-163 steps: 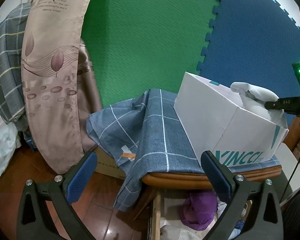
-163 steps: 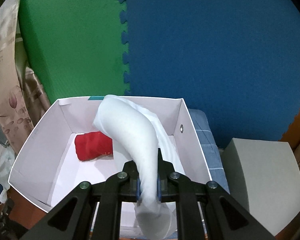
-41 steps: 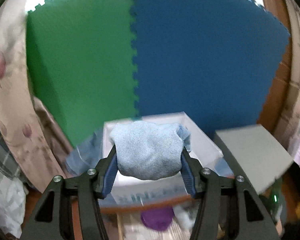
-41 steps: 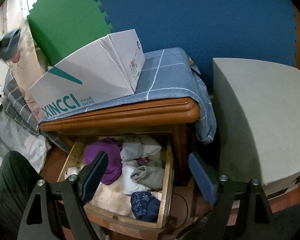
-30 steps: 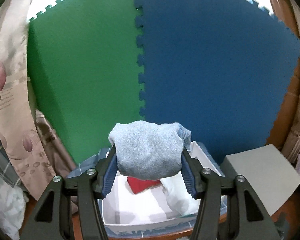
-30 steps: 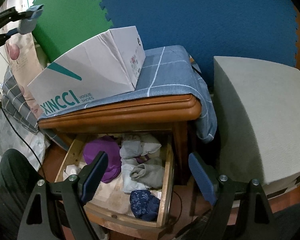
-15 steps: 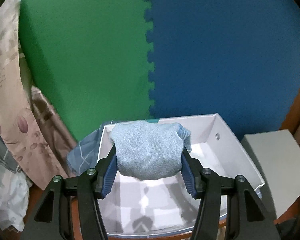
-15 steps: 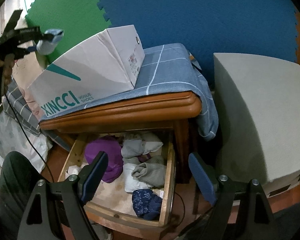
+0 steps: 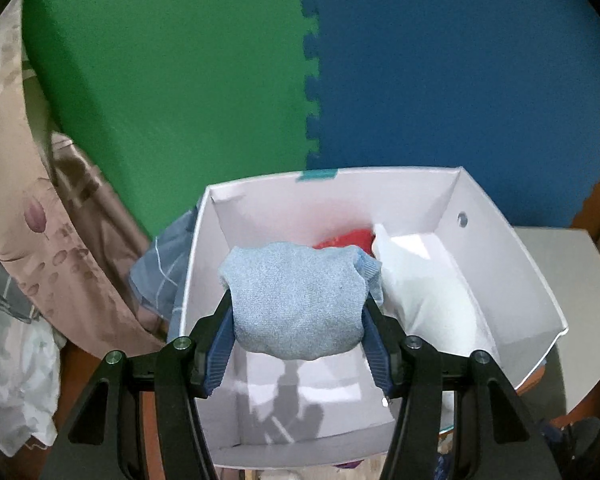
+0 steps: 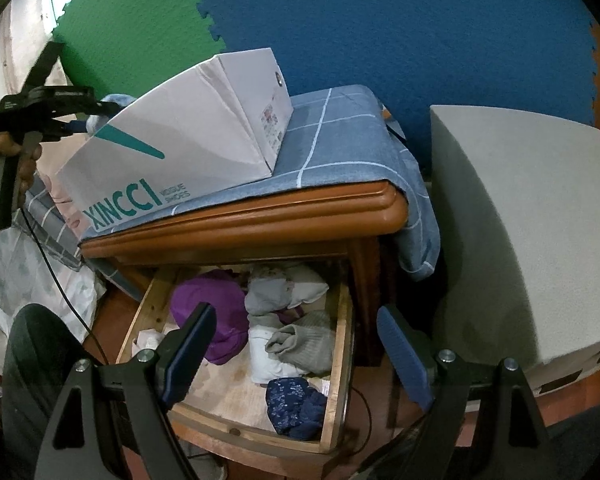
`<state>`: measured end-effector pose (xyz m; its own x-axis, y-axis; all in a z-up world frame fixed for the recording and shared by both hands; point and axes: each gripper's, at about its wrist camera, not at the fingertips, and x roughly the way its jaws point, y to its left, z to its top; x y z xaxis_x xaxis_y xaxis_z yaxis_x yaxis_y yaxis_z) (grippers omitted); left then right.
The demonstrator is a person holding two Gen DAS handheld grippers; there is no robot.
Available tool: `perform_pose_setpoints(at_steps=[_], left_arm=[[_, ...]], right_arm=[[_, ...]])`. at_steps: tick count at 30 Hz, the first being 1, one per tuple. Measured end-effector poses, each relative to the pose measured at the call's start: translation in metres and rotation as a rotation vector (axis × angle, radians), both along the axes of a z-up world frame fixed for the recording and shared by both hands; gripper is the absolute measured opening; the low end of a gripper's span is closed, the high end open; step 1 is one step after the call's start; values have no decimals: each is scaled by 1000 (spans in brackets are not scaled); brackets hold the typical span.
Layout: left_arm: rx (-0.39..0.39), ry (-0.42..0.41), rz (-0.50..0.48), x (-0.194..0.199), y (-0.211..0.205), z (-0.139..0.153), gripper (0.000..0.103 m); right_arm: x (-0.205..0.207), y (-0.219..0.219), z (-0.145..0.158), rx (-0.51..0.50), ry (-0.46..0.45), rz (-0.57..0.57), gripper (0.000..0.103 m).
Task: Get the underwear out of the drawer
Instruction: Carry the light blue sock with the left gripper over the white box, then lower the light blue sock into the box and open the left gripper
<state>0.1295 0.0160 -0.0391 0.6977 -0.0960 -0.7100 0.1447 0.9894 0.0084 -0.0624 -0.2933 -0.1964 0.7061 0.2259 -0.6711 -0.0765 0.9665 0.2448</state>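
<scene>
The left gripper (image 9: pixel 296 320) squeezes a soft, light blue piece of underwear (image 9: pixel 298 304) between its two blue pads, one pad on each side, so the cloth bulges out on top and cannot slip. It holds the bundle just above the open white shoe box (image 9: pixel 512 248), which looks like the place where the clothes go. Inside the box there is a red piece (image 9: pixel 346 238) at the back and a white piece (image 9: pixel 424 300) on the right side. The floor of the box under the blue bundle is bare, so that is probably where it will be dropped. The box sits on a blue checked cloth (image 10: pixel 340 148) on top of a wooden cabinet (image 10: pixel 260 216). The right gripper (image 10: pixel 296 344) has its jaws wide apart with nothing in them. It hangs over the open drawer (image 10: pixel 336 360) under the cabinet top, likely ready to pick the next thing. The drawer has more clothes in it: a purple one (image 10: pixel 212 308), a grey one (image 10: pixel 304 344), some white ones (image 10: pixel 284 292) and a dark blue one (image 10: pixel 296 404) near the front. So the job seems only partly done.
</scene>
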Motion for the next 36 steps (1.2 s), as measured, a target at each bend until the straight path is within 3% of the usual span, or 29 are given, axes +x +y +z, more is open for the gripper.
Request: perform_pose_setpoints(at_steps=[17, 36], left_arm=[[77, 147, -27, 22, -24, -40, 54], [111, 178, -4, 29, -26, -60, 54]], right_arm=[[0, 0, -2, 10, 9, 3, 85], [0, 0, -4, 15, 15, 1, 85]])
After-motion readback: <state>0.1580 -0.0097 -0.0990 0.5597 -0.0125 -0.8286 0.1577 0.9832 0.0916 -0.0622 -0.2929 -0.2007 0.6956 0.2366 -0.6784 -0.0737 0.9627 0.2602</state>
